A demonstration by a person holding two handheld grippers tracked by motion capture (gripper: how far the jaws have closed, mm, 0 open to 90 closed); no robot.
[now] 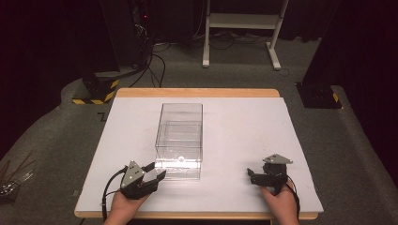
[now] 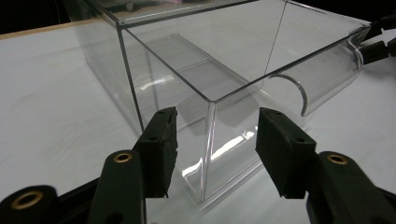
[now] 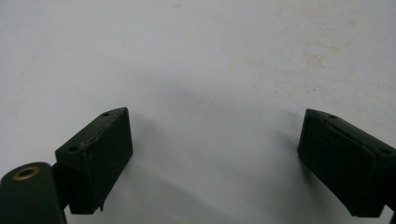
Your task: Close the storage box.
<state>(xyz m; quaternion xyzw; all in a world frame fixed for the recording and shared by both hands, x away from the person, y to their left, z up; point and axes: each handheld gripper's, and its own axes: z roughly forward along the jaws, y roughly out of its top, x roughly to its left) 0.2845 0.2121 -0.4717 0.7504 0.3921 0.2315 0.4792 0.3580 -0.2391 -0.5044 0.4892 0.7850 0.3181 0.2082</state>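
A clear, open-topped acrylic box (image 1: 179, 140) stands at the middle of the white table cover (image 1: 244, 131). My left gripper (image 1: 157, 171) is open at the box's near left corner. In the left gripper view that corner edge of the box (image 2: 208, 144) rises between the spread jaws of the left gripper (image 2: 217, 116), and I cannot tell whether they touch it. One box wall has a half-round cut-out (image 2: 289, 93). My right gripper (image 1: 250, 176) rests near the front right of the table, apart from the box. Its jaws (image 3: 215, 116) are wide open over bare white surface.
The wooden table edge (image 1: 197, 92) frames the cover. Beyond it on the grey floor are a white stand (image 1: 239, 28), black stand bases with yellow-black tape (image 1: 96, 91), and cables (image 1: 155, 61). Loose rods (image 1: 11, 180) lie on the floor at left.
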